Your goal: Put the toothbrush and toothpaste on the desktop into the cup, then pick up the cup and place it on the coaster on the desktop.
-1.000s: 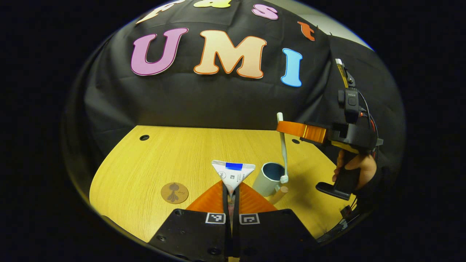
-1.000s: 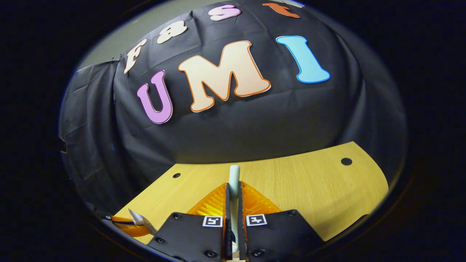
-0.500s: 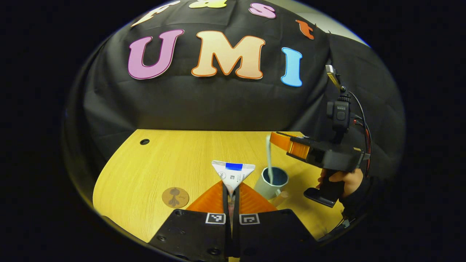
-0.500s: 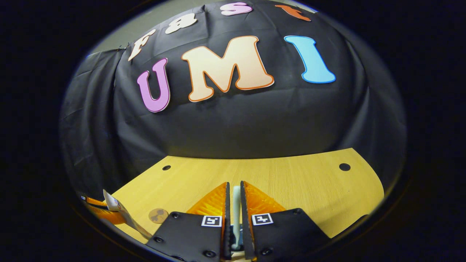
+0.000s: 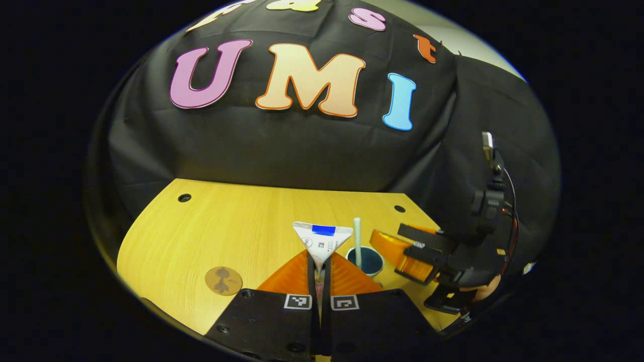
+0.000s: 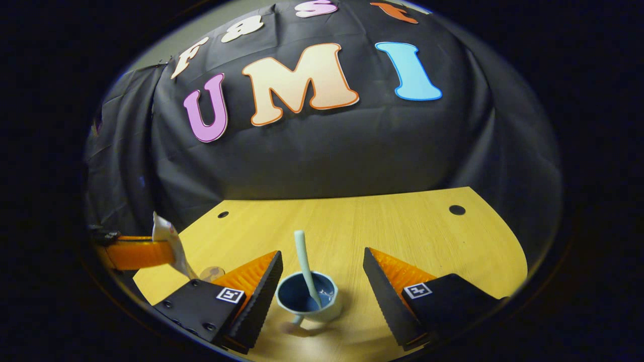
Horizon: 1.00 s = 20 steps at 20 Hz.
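- Crinkled, soft toothpaste (image 5: 322,241) tube pinched flat between the left gripper (image 5: 320,275) fingers, crimped end up; light, will likely flop, so a hold nearer the middle looks safer.
- Right gripper (image 6: 322,281) jaws spread wide, holding nothing, either side of the cup (image 6: 308,297).
- Toothbrush (image 6: 305,266) stands in cup, leaning on rim; light, stiff.
- Cup looks rigid, smooth, maybe slippery: grasp across the wall.
- Coaster (image 5: 223,280) on desktop (image 5: 241,221), well apart from cup.
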Tool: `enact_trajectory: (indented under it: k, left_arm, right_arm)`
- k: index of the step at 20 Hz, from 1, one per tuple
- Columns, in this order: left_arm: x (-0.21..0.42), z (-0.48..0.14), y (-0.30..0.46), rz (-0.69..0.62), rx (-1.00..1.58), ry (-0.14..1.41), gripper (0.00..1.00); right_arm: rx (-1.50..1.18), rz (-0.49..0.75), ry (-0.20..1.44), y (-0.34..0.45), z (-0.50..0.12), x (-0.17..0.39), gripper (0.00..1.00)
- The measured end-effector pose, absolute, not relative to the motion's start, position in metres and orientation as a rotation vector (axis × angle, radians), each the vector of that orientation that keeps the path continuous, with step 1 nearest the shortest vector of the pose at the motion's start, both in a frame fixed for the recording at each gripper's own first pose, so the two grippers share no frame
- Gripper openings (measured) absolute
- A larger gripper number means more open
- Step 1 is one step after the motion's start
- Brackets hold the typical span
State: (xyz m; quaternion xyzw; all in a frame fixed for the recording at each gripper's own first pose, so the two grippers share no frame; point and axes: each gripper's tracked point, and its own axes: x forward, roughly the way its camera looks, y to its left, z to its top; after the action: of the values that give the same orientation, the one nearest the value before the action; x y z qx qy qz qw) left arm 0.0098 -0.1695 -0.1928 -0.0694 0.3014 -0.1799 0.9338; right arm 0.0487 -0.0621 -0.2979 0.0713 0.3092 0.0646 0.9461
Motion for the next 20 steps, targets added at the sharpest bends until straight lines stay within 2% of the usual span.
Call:
enact_trajectory:
  k: [3, 4, 5, 6, 7, 8, 10, 20]
  left_arm:
    - [0.022, -0.187, -0.186, -0.394, -0.147, 0.598, 0.00]
    - [0.026, -0.184, -0.194, -0.405, -0.152, 0.587, 0.00]
    - [0.030, -0.181, -0.200, -0.415, -0.159, 0.579, 0.00]
    - [0.035, -0.178, -0.207, -0.423, -0.162, 0.570, 0.00]
    - [0.040, -0.176, -0.213, -0.429, -0.169, 0.556, 0.00]
    - [0.045, -0.175, -0.219, -0.435, -0.175, 0.551, 0.00]
    - [0.051, -0.176, -0.231, -0.445, -0.195, 0.543, 0.00]
    - [0.052, -0.198, -0.269, -0.454, -0.255, 0.591, 0.01]
  right_arm:
    - [0.146, 0.098, 0.657, -0.083, -0.303, 0.028, 0.99]
    - [0.147, 0.086, 0.665, -0.088, -0.303, 0.024, 0.96]
    - [0.151, 0.077, 0.670, -0.094, -0.303, 0.019, 0.99]
    - [0.150, 0.068, 0.676, -0.099, -0.304, 0.015, 0.96]
    - [0.146, 0.059, 0.678, -0.105, -0.304, 0.012, 0.99]
    - [0.143, 0.055, 0.679, -0.109, -0.303, 0.009, 0.96]
    - [0.131, 0.048, 0.682, -0.118, -0.302, 0.002, 0.99]
    - [0.119, 0.038, 0.706, -0.139, -0.301, -0.009, 0.99]
